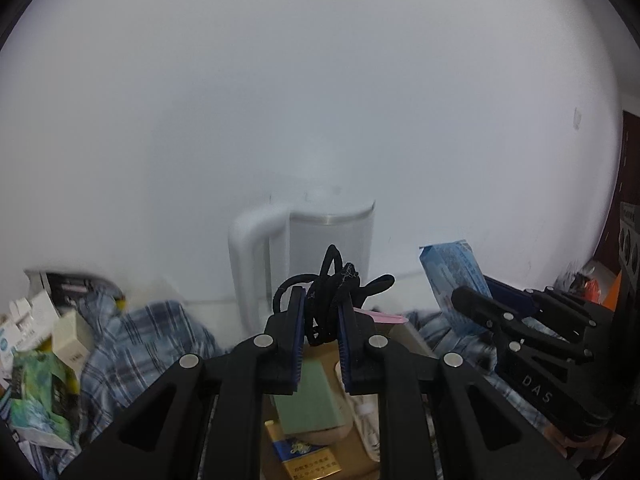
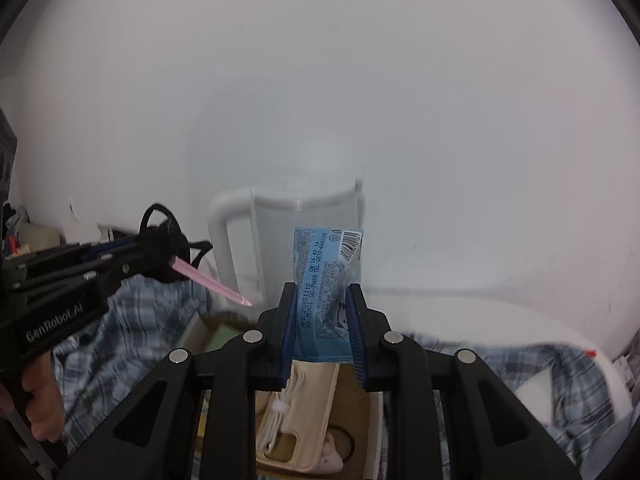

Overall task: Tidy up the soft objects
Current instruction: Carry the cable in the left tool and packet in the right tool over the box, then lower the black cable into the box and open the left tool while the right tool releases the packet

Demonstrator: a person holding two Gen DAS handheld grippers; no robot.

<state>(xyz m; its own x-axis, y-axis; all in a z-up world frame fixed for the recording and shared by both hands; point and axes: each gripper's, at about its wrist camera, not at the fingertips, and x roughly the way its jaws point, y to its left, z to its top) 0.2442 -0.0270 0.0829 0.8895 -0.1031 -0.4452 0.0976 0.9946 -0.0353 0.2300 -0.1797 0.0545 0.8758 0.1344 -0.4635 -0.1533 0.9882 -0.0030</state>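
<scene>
My left gripper [image 1: 319, 316] is shut on a bundle of black hair ties [image 1: 334, 288], held above an open cardboard box [image 1: 320, 354]. In the right wrist view the left gripper [image 2: 168, 256] shows at the left with the hair ties [image 2: 170, 236] and a pink strip [image 2: 208, 280] sticking out. My right gripper [image 2: 322, 320] is shut on a light blue tissue pack [image 2: 326, 284], held upright above the cardboard box [image 2: 352, 400]. In the left wrist view the right gripper [image 1: 468, 300] and the pack [image 1: 456, 276] show at the right.
A white kettle [image 1: 308, 248] stands against the white wall behind. Blue plaid cloth [image 1: 156, 340] lies around the box. The box holds a green block [image 1: 312, 396], a yellow-blue pack [image 1: 304, 456], a beige tray [image 2: 296, 400]. Small boxes and packets [image 1: 36, 360] pile at the left.
</scene>
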